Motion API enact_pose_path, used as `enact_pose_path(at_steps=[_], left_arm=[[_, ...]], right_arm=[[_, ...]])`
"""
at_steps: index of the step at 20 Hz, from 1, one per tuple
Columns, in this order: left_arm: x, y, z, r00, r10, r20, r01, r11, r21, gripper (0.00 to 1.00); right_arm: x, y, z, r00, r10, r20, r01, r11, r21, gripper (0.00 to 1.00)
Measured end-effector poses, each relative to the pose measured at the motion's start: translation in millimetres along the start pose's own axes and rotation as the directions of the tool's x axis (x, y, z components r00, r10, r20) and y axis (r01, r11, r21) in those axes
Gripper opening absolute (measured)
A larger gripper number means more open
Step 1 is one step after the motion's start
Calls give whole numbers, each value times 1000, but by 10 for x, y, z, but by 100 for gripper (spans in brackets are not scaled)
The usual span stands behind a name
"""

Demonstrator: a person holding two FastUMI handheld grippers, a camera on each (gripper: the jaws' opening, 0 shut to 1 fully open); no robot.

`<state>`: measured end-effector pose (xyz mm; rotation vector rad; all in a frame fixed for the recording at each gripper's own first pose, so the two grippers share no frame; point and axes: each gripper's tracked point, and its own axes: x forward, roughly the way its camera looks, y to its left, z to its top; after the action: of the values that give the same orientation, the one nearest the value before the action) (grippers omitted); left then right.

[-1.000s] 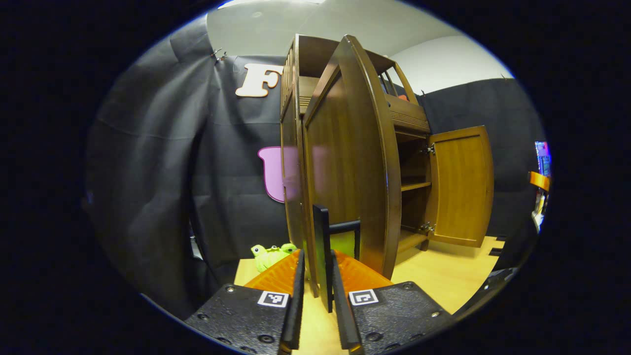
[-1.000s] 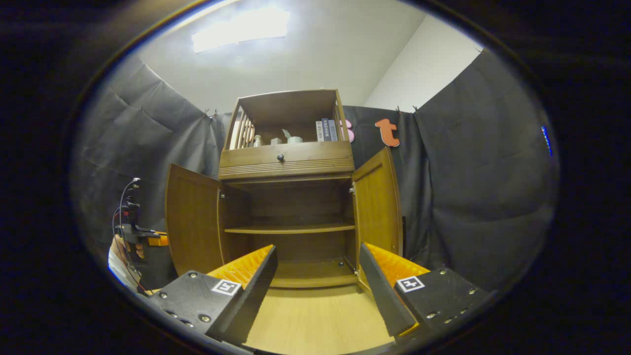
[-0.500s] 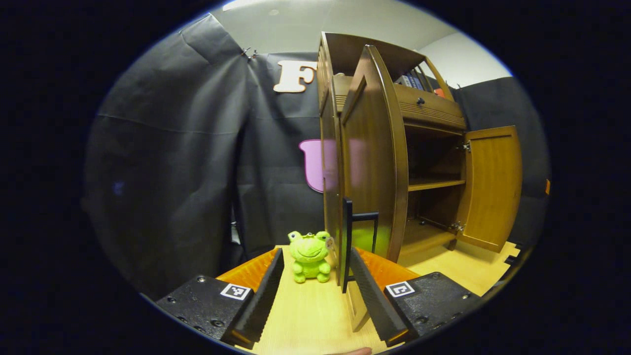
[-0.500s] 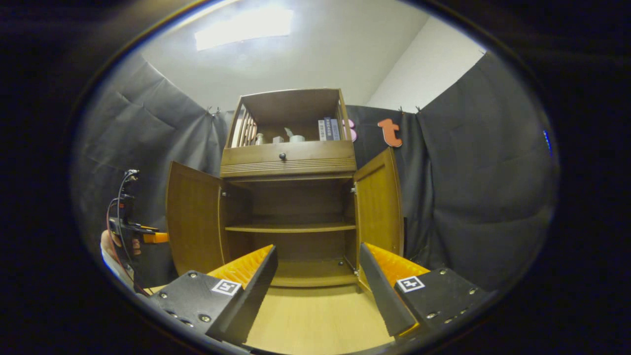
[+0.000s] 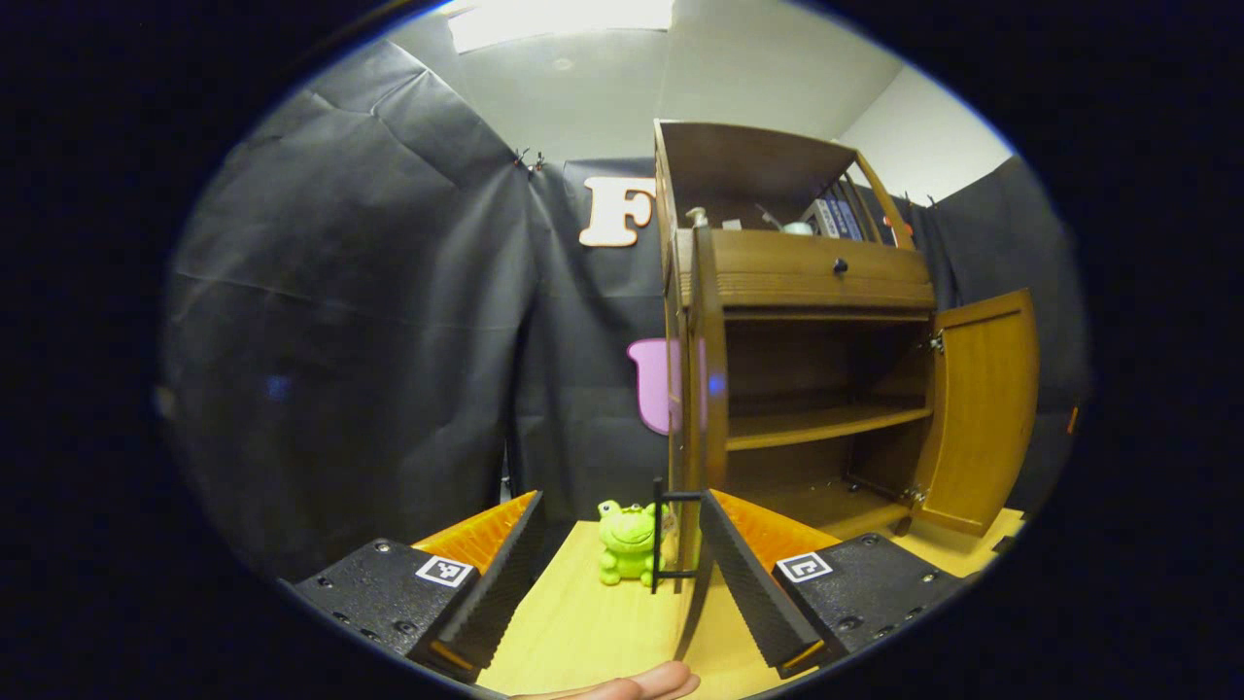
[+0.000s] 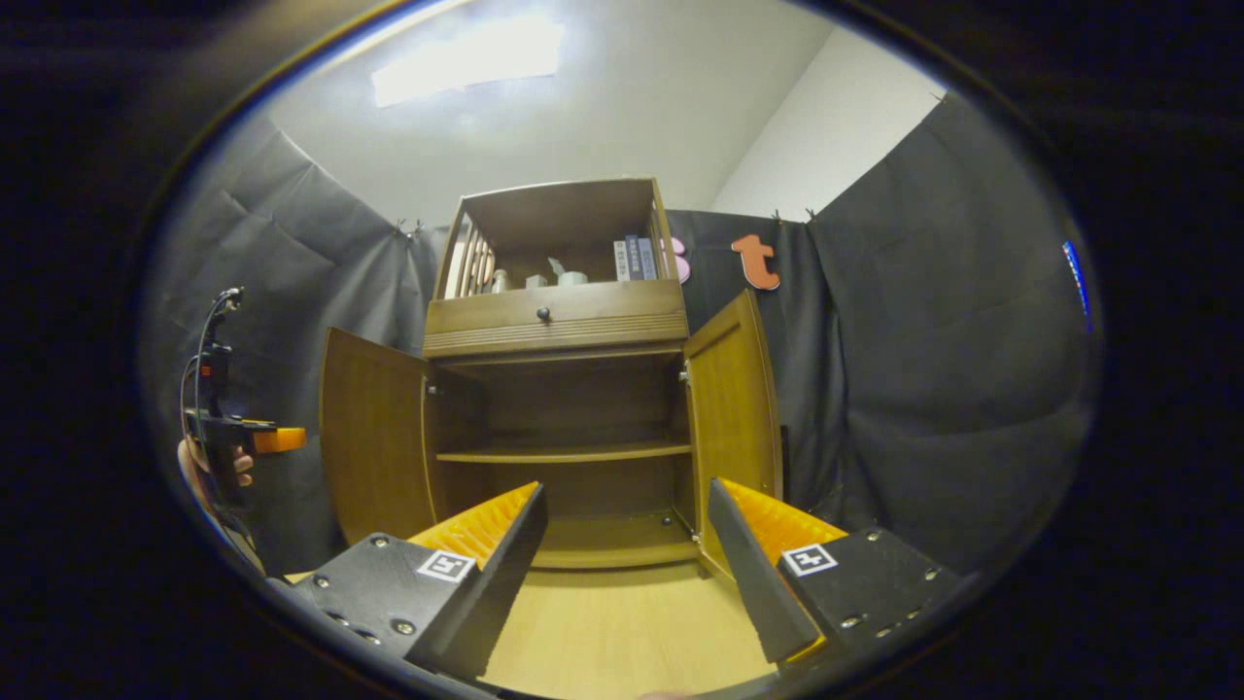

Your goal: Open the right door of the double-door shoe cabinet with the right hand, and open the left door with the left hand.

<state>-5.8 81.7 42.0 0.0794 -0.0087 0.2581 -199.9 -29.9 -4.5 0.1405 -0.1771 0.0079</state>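
left gripper: fingers spread, nothing held, short of left door's black handle
right gripper: spread, bare tabletop ahead
frog toy: beside left door
shoe cabinet: both doors open; right door swung wide
book labels: too small to read

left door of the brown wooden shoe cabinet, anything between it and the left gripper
Nothing visible does. The brown wooden left door stands open, edge-on, its black bar handle just ahead of the open left gripper. The green frog plush sits beside it.
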Motion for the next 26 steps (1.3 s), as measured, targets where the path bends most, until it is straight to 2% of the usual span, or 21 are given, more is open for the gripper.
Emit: enact_pose_path(at_steps=[3, 5, 6, 7, 8, 9, 10, 11, 13, 14, 17, 20, 21, 22, 26], left_arm=[[-59, -356, 250, 998, -47, 51, 48, 999, -21, 96], [-93, -551, 385, 995, -65, 76, 69, 997, -39, 97], [-77, -645, 414, 993, -74, 87, 79, 995, -54, 96], [-51, -765, 447, 992, -88, 94, 94, 993, -67, 96], [-50, -921, 490, 989, -110, 101, 118, 990, -72, 96], [-17, -1071, 509, 985, -135, 107, 144, 987, -76, 94], [32, -1208, 518, 982, -151, 109, 161, 984, -82, 95], [87, -1316, 514, 982, -159, 107, 168, 982, -84, 92], [169, -1587, 449, 977, -194, 91, 202, 975, -89, 93], [196, -1750, 431, 972, -220, 85, 227, 970, -90, 93], [281, -2088, 362, 961, -264, 75, 271, 958, -91, 93], [389, -2331, 268, 958, -283, 49, 287, 952, -108, 93], [428, -2371, 251, 960, -277, 47, 280, 954, -103, 93], [449, -2360, 250, 965, -258, 54, 262, 960, -97, 95], [679, -2258, 253, 984, -159, 81, 167, 982, -94, 95]], right_arm=[[-18, 8, 126, 998, 40, 41, -41, 999, 14, 99], [56, -90, 125, 998, 30, 59, -30, 1000, -9, 99], [56, -129, 155, 998, 27, 60, -25, 999, -26, 94], [52, -154, 214, 997, 23, 71, -20, 999, -36, 99], [45, -159, 274, 996, 25, 81, -22, 999, -38, 94], [28, -106, 309, 995, 42, 91, -39, 999, -38, 100], [7, -33, 360, 992, 67, 102, -64, 997, -37, 94], [5, 28, 407, 989, 95, 109, -92, 995, -38, 99], [48, 62, 417, 991, 107, 84, -102, 993, -62, 100], [99, 23, 413, 993, 88, 75, -82, 993, -85, 98], [315, -186, 364, 998, -38, 44, 43, 991, -127, 99], [513, -152, 287, 996, -85, 24, 88, 987, -134, 98], [586, -143, 241, 996, -89, 14, 90, 987, -131, 94], [655, -100, 223, 996, -84, 7, 84, 987, -135, 98], [834, 68, 267, 998, -55, 25, 59, 985, -164, 99]])
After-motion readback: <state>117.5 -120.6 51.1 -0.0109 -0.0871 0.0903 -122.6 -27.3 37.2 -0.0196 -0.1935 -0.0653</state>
